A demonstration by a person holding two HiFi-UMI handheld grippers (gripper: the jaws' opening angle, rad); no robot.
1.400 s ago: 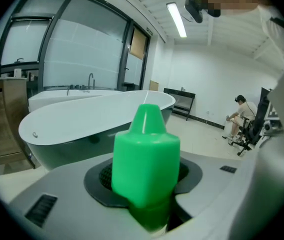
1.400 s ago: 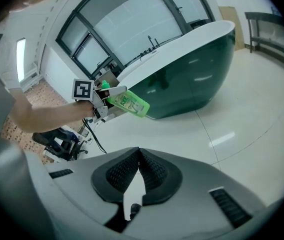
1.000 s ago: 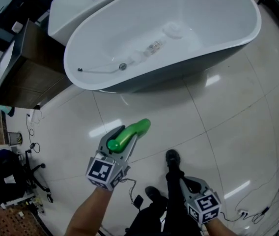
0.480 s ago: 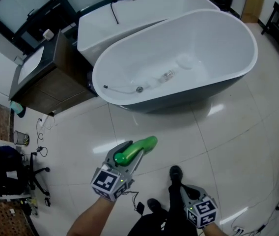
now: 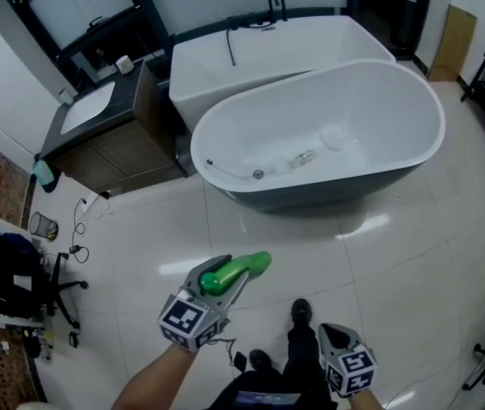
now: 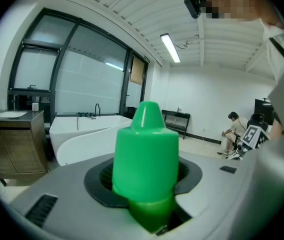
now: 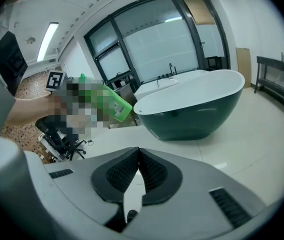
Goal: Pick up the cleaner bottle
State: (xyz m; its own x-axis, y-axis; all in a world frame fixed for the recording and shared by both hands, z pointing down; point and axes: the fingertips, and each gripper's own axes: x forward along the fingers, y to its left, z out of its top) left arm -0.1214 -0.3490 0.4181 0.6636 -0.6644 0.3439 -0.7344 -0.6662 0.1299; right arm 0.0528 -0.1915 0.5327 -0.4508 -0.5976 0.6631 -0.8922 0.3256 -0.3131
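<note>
The green cleaner bottle is clamped between the jaws of my left gripper, held in the air above the tiled floor and pointing toward the bathtub. In the left gripper view its cone-topped cap fills the space between the black pads. My right gripper hangs lower right, near the person's legs. Its pads meet with nothing between them. From the right gripper view the bottle shows at the left, partly behind a mosaic patch.
An oval white bathtub with a dark outer wall stands ahead, a rectangular tub behind it. A wooden vanity with a sink is at the left, a black chair and cables lower left. A shoe is below.
Both grippers have risen, the left still holding the green bottle. The head view now shows more of the room, with the tub farther away.
</note>
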